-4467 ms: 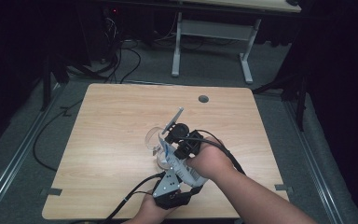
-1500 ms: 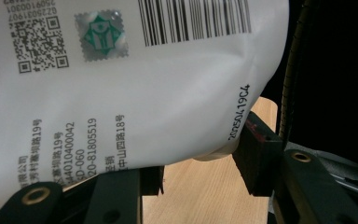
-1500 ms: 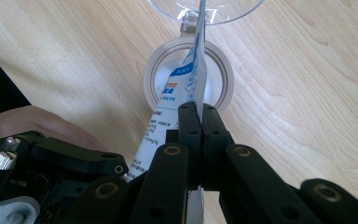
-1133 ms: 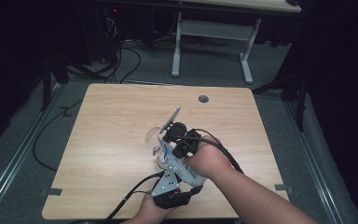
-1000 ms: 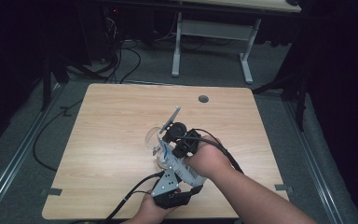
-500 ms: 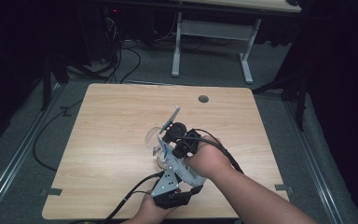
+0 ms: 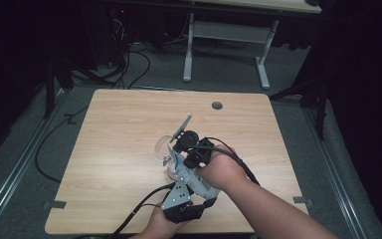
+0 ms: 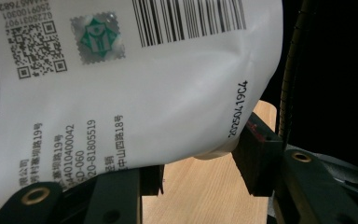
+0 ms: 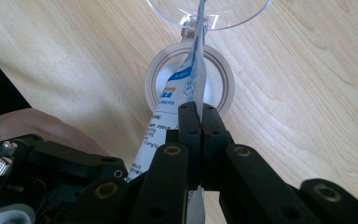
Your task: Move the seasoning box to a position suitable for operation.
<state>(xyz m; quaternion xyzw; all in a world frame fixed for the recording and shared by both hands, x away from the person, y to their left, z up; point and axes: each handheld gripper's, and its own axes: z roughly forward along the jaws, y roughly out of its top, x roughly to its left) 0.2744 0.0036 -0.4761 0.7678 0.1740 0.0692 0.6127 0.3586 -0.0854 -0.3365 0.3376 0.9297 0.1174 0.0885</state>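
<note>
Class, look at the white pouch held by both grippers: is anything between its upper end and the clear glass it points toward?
Nothing visible. In the right gripper view the pouch runs straight up to the clear glass, above a round white base.

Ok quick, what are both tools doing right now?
Left tool: closed on the white printed plastic pouch.
Right tool: shut tight, pinching that pouch's thin edge above a clear glass.

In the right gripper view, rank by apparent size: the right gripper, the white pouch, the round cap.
1. right gripper, nearest the camera, which inflates it
2. white pouch; round cap: look alike, pouch partly hidden, unranked
</note>
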